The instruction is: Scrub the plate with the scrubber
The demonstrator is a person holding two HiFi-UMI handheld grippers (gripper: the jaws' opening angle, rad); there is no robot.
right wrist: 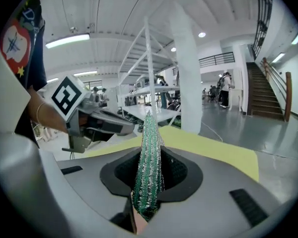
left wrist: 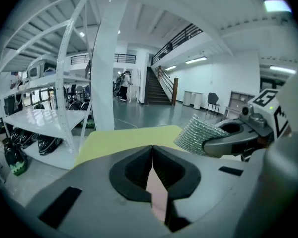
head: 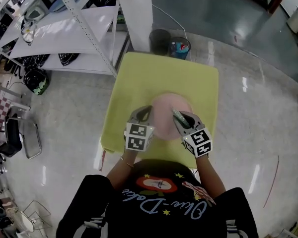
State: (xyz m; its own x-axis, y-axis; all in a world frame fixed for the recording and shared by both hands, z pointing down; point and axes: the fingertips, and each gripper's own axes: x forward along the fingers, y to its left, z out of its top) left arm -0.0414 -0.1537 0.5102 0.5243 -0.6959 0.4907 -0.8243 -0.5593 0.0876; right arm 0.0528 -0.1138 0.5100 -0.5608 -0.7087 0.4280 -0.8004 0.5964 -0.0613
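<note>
A pink plate [head: 170,114] lies on the yellow table [head: 164,73]. My left gripper [head: 145,114] is at the plate's left edge; in the left gripper view its jaws meet on a thin pink sliver of the plate's rim [left wrist: 156,192]. My right gripper [head: 181,119] is at the plate's right side, shut on a green scrubber with silver threads [right wrist: 149,162] that stands edge-on between its jaws. The scrubber [head: 179,117] is over the plate's right part. From the left gripper view the scrubber [left wrist: 196,133] shows ahead to the right, above the table.
A white shelving rack [head: 64,33] and a white pillar [head: 134,14] stand beyond the table's far left corner. Two round bins [head: 160,41] sit on the floor behind the table. A metal chair [head: 20,138] is at the far left. A person stands at the table's near edge.
</note>
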